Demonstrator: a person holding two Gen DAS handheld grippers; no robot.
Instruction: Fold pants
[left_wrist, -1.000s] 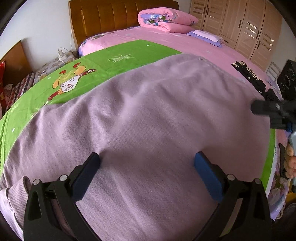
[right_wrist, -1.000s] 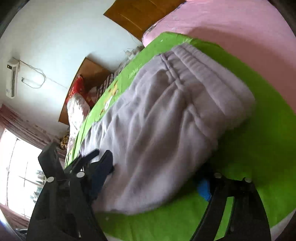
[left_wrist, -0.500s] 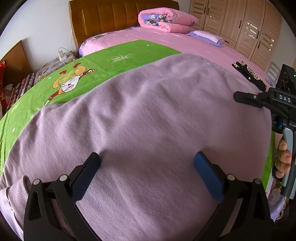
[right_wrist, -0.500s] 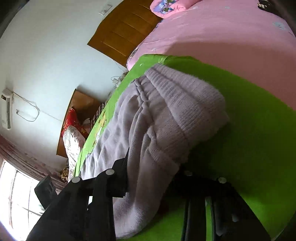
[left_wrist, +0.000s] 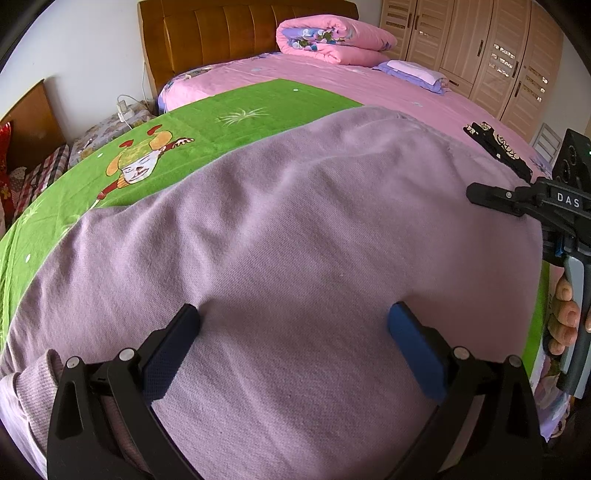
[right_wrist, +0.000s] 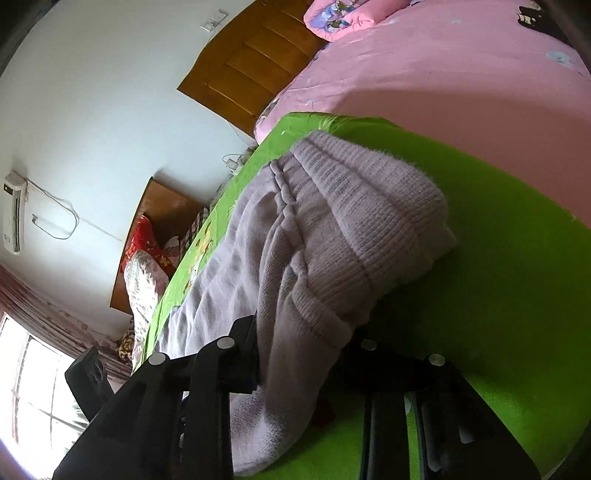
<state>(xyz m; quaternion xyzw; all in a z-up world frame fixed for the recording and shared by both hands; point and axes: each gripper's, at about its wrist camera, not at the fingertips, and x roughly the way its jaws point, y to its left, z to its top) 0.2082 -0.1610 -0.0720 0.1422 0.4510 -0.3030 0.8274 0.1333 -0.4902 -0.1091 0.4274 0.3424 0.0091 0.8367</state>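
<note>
Down at the bottom of the left wrist view, the left gripper (left_wrist: 293, 332) stands spread wide, its two blue pads (left_wrist: 413, 347) far apart and resting on the lilac pants (left_wrist: 295, 229) with nothing pinched between them. The cloth between the pads lies flat and smooth. A ribbed cuff of the same lilac knit bunches at 8 o'clock, beside the left finger.

The pants fill most of that view, spread over a green cartoon blanket (left_wrist: 236, 114) that shows from 9 to 12 o'clock, on a pink bed (left_wrist: 388, 88). At 3 o'clock the right gripper (left_wrist: 524, 201) reaches in over the far edge of the pants, and its black body bears the white letters "DAS". Below it, at 4 o'clock, the right hand (left_wrist: 565, 321) curls its fingers round the grey handle.

From the right wrist view, the right gripper (right_wrist: 303, 354) is clamped on the pants (right_wrist: 332, 236): the ribbed waistband runs down between its two black fingers, which sit close on either side of the fold, at 6 o'clock. The knit hangs past them toward the lower edge. The green blanket (right_wrist: 498, 295) lies under it from 3 to 5 o'clock.

A rolled pink quilt (left_wrist: 332, 38) sits at 12 o'clock by the wooden headboard (left_wrist: 240, 35), and a black patterned garment (left_wrist: 495, 146) lies at 2 o'clock on the bed. No other writing is readable.
</note>
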